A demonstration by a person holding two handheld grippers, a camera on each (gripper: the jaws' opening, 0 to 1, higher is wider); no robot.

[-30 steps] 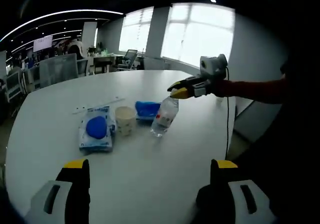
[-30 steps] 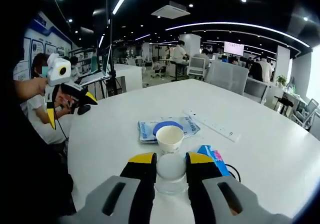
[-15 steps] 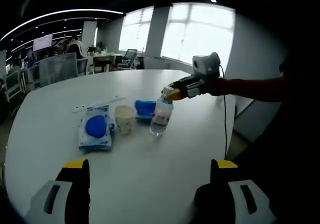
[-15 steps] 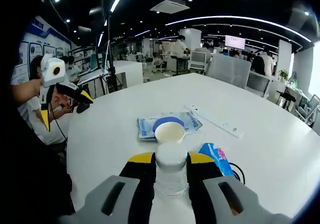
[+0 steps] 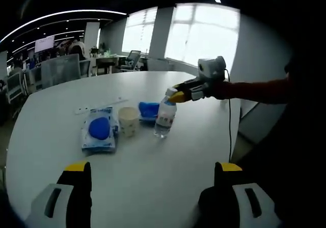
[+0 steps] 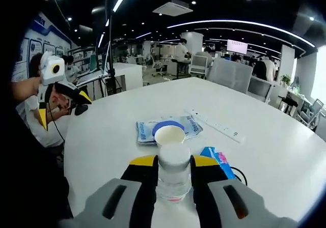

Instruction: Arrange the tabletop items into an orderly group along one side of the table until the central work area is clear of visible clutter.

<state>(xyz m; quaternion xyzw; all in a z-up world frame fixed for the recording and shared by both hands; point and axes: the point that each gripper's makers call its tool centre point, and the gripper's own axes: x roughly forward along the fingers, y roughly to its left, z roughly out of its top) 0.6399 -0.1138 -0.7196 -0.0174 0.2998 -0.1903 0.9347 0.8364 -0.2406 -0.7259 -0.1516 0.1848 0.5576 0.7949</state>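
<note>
A clear water bottle (image 5: pixel 164 117) with a white cap stands upright on the white table (image 5: pixel 153 157), right of a paper cup (image 5: pixel 127 121). My right gripper (image 5: pixel 174 96) reaches in from the right and is shut on the bottle's neck. In the right gripper view the bottle (image 6: pixel 174 174) sits clamped between the jaws of my right gripper (image 6: pixel 174 162), with the cup (image 6: pixel 169 135) just beyond. My left gripper (image 5: pixel 152 187) hovers open over the near table edge, holding nothing. My left gripper (image 6: pixel 51 93) also appears at the far left, off the table.
A blue wipes pack (image 5: pixel 99 130) lies left of the cup and a blue packet (image 5: pixel 149 111) behind the bottle. A white power strip (image 6: pixel 216 126) lies farther out. A black cable (image 6: pixel 239 176) curls by the packet (image 6: pixel 219 159). Office chairs and people stand beyond the table.
The bottle has gone from tilted to upright under my right gripper, a little closer to the cup. My left gripper has stayed put and open.
</note>
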